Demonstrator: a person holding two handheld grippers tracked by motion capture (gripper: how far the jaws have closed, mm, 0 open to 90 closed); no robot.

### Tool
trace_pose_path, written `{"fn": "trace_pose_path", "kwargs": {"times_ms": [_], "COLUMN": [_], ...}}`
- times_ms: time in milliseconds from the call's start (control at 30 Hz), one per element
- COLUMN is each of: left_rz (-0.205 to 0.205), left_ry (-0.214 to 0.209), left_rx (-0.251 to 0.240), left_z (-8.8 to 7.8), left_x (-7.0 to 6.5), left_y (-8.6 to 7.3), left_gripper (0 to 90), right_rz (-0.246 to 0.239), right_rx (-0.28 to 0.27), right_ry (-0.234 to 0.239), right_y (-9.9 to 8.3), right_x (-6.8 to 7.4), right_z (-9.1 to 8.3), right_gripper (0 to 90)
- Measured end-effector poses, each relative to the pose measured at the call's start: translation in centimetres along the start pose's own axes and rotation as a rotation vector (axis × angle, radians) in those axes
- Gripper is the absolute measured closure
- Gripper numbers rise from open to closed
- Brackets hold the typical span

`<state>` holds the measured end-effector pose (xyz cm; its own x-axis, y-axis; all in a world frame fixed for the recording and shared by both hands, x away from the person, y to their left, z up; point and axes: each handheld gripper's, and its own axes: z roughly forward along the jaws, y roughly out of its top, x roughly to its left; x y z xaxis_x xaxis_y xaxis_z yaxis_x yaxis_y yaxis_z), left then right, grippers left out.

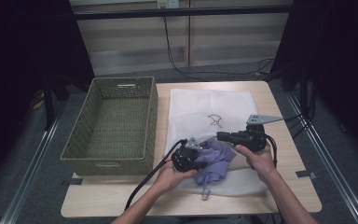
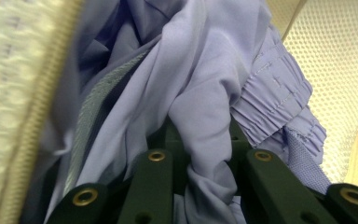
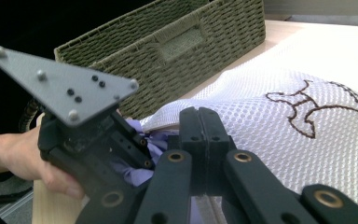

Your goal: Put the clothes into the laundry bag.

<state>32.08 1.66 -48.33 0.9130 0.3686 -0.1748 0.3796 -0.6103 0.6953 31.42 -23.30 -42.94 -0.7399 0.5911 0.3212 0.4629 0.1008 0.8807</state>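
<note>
a: how far along?
b: partway. left gripper [image 1: 196, 162] jaws clamp the lavender garment [image 1: 216, 161], bunched at the white mesh laundry bag [image 1: 209, 108] mouth.
a: right gripper [image 3: 204, 122]?
b: jaws closed, pinching the bag's edge. most cloth isn't inside yet; wicker basket [image 1: 113, 125] sits beside the bag.

Your forearms are bare, with no sleeves showing in the high view. Your left gripper [image 1: 200, 164] is a blocky black body topped by a small grey three-cornered plate, and a thick black cable [image 1: 144, 182] trails from it. Your right gripper [image 1: 221, 136] is black too, with a larger grey plate and looped black cables. Up close, each gripper's black jaw links carry brass-ringed rivets, and the left gripper's plate [image 3: 63, 88] shows silver studs and small black screws.
</note>
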Motion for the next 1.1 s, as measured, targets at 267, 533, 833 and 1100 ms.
{"fn": "trace_pose_path", "kwargs": {"times_ms": [267, 533, 833, 1100], "left_rz": [-0.040, -0.053, -0.053, -0.073], "left_ry": [0.000, 0.016, 0.034, 0.028], "left_rx": [-0.056, -0.069, -0.058, -0.096], "left_z": [-0.8, -0.3, 0.5, -0.8], "left_x": [0.2, 0.7, 0.5, 0.5], "left_y": [1.2, 1.3, 0.7, 0.4], "left_gripper": [78.6, 78.5, 71.9, 55.0], "right_rz": [0.008, 0.008, 0.007, 0.008], "right_rx": [0.024, 0.033, 0.054, 0.094], "right_ry": [-0.001, 0.003, 0.002, 0.009], "right_y": [-0.5, -0.7, -1.2, -2.0], "right_x": [-0.1, -0.1, -0.1, -0.3], "right_z": [0.3, 0.4, 0.7, 1.2], "right_gripper": [90.0, 90.0, 90.0, 90.0]}}
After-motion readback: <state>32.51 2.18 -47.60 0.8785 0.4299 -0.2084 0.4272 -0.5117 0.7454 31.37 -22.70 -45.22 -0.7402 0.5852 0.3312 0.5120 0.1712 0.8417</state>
